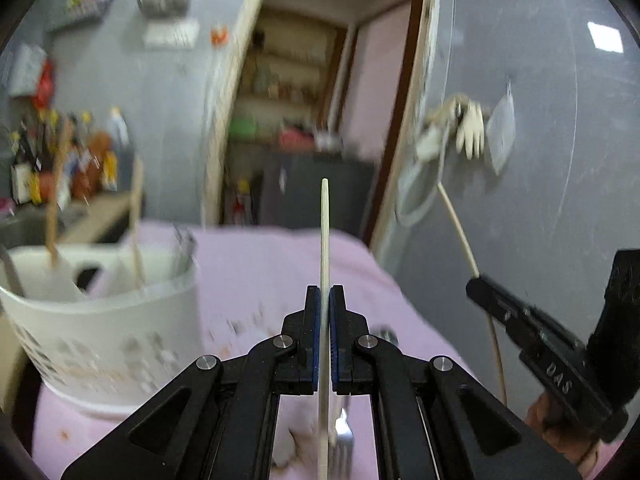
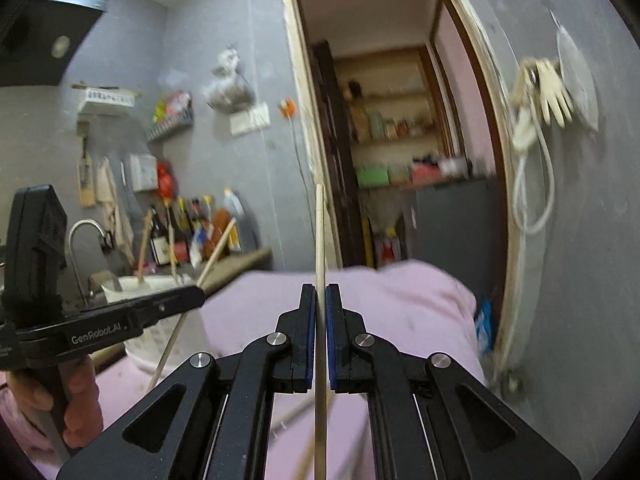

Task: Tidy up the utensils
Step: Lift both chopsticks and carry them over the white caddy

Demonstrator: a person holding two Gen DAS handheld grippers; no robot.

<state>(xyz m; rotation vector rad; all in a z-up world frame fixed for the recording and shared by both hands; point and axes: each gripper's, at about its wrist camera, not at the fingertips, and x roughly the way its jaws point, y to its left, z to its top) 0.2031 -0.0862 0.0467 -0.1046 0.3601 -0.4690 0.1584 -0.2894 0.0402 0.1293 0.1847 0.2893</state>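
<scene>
Both grippers, left (image 1: 324, 292) and right (image 2: 320, 290), are clamped tight, each on one chopstick (image 1: 324, 240) (image 2: 319, 236), above the pink cloth (image 1: 260, 264) beside the white basket (image 1: 100, 320); behind it, a doorway (image 2: 400, 120).

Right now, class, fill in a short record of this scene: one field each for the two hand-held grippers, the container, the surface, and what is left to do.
left hand-held gripper: shut on a pale chopstick, tip pointing up
right hand-held gripper: shut on a second chopstick, also upright
container: white perforated basket, already holding several utensils
surface: pink cloth under the basket
still loose: a metal fork on the cloth below the left hand-held gripper
left to do: both chopsticks not yet in the basket
</scene>
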